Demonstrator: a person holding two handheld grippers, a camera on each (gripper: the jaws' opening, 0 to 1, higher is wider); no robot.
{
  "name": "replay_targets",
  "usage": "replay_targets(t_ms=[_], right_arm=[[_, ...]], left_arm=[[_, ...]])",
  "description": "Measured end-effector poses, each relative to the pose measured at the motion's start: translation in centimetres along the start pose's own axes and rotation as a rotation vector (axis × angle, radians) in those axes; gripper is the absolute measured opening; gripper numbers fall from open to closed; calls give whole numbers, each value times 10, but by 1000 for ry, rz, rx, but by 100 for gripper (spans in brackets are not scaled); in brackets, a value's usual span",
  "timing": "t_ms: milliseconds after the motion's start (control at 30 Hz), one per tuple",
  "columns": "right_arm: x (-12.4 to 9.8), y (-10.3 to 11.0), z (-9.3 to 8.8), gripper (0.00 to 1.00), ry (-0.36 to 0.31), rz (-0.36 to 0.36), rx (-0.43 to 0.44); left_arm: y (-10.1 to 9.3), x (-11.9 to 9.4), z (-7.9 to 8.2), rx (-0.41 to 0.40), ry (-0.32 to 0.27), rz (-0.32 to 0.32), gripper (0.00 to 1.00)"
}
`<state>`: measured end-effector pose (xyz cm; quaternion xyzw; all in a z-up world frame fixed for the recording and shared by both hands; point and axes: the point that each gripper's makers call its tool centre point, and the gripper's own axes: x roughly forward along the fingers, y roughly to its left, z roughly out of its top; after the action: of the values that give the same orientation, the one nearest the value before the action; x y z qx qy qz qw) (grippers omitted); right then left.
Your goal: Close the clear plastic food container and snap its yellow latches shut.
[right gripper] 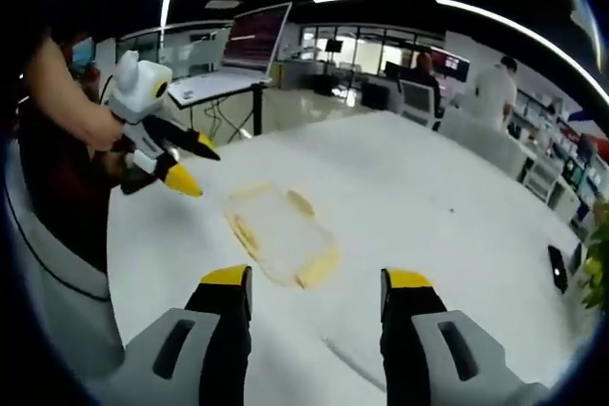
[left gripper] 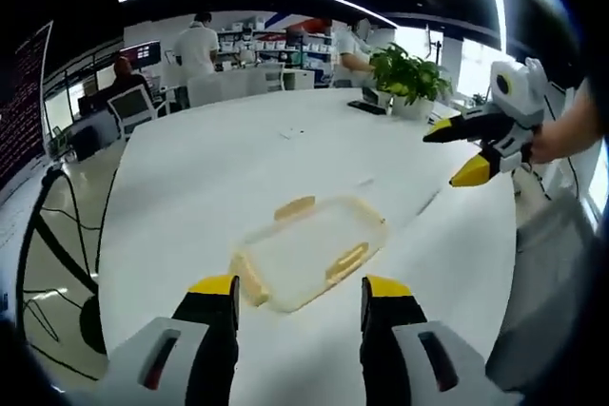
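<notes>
**Both grippers poised over the container, nothing yet gripped**

While the clear container (left gripper: 309, 252) lies flat on the white table (left gripper: 209, 168), the left gripper (left gripper: 298, 294) hangs just short of its near end, jaws spread wide and empty, probably lining up on a yellow latch (left gripper: 347, 261). The lid seems already down, though I cannot tell if it is seated. In the left gripper view its long axis runs from lower left to upper right. The right gripper (right gripper: 316, 288) hangs further back, jaws equally wide and empty, likely waiting to press.
</notes>
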<state>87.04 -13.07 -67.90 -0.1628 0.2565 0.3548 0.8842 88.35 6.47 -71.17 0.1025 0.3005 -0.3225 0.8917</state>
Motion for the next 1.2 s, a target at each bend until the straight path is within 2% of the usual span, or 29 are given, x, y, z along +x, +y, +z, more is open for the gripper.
replay_targets(t_ms=[167, 333, 467, 500, 567, 633, 833, 900, 967, 1000, 1033, 1067, 1100, 1133, 1200], right_arm=[[12, -12, 4, 49, 4, 19, -45], [26, -14, 3, 49, 30, 88, -116], [36, -11, -1, 47, 60, 156, -190], [39, -11, -2, 48, 62, 171, -207], [43, -10, -3, 47, 70, 190, -225], [46, -10, -4, 47, 83, 202, -263], [61, -7, -4, 46, 102, 269, -316], [64, 0, -9, 46, 133, 340, -334], [65, 8, -19, 46, 195, 431, -356], [65, 9, -22, 46, 217, 440, -360], [65, 7, -38, 46, 340, 474, -428], [71, 7, -36, 46, 324, 486, -510], [74, 6, -32, 46, 307, 484, -542], [76, 5, -32, 45, 314, 494, -564], [81, 6, -29, 45, 318, 502, -554]], left_arm=[[8, 13, 0, 81, 50, -37, 46], [11, 24, 5, 157, 84, -97, 46], [10, 30, 4, 228, 129, -187, 46], [11, 31, 1, 275, 162, -211, 46], [16, 33, 1, 329, 172, -202, 45], [18, 35, 0, 339, 184, -209, 45], [24, 41, -3, 413, 224, -266, 46], [27, 43, -7, 447, 250, -293, 47], [29, 44, -10, 496, 271, -322, 47], [29, 45, -11, 504, 277, -325, 47], [31, 45, -14, 529, 301, -342, 47], [31, 46, -15, 535, 305, -350, 48], [31, 47, -16, 536, 314, -366, 48], [31, 47, -17, 532, 327, -378, 48], [32, 49, -18, 528, 335, -396, 48]])
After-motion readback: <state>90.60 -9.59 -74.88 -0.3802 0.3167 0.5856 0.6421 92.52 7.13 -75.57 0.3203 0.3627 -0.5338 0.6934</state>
